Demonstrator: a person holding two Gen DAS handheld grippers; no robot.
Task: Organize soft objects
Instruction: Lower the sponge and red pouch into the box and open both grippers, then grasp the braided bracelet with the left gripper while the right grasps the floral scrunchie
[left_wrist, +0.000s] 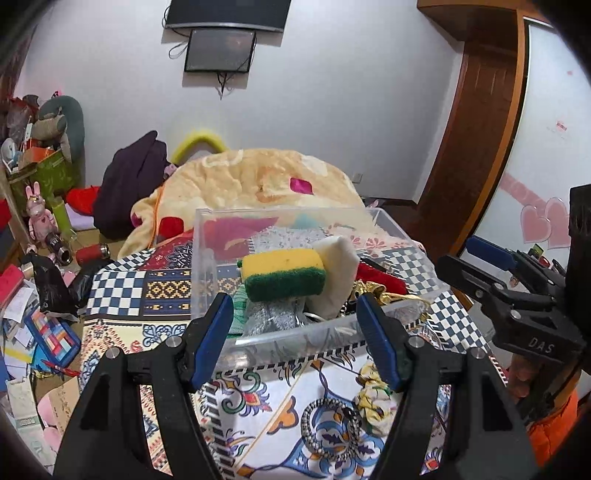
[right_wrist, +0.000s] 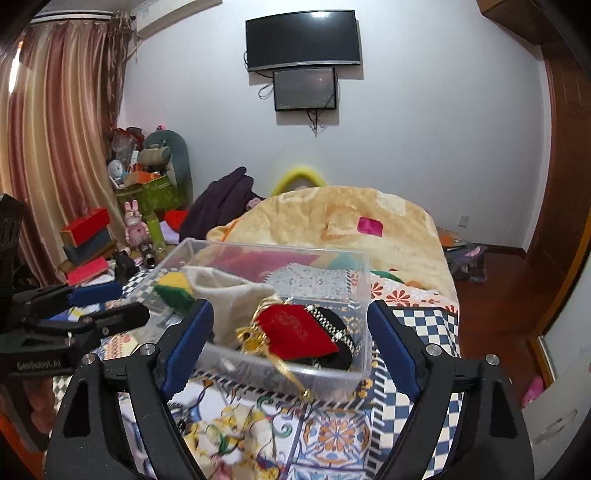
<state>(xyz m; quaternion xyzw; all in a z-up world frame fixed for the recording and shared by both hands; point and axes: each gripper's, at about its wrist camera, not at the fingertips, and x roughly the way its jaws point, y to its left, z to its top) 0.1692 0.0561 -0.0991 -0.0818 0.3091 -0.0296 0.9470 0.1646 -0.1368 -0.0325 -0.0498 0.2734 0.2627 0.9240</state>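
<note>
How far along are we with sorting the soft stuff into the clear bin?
Done: the clear bin already holds the yellow-green sponge, a cream cloth and a red pouch. In hand: nothing; the left gripper and right gripper are both open and empty in front of the bin. Left: the floral scrunchie and a beaded ring lie on the patterned cloth outside it.

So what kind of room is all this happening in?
Most likely a lived-in bedroom: a bed with a yellow fleece blanket, a wall-mounted TV, and striped curtains by the window. A clear plastic bin of soft items sits on the patterned bedspread.
</note>
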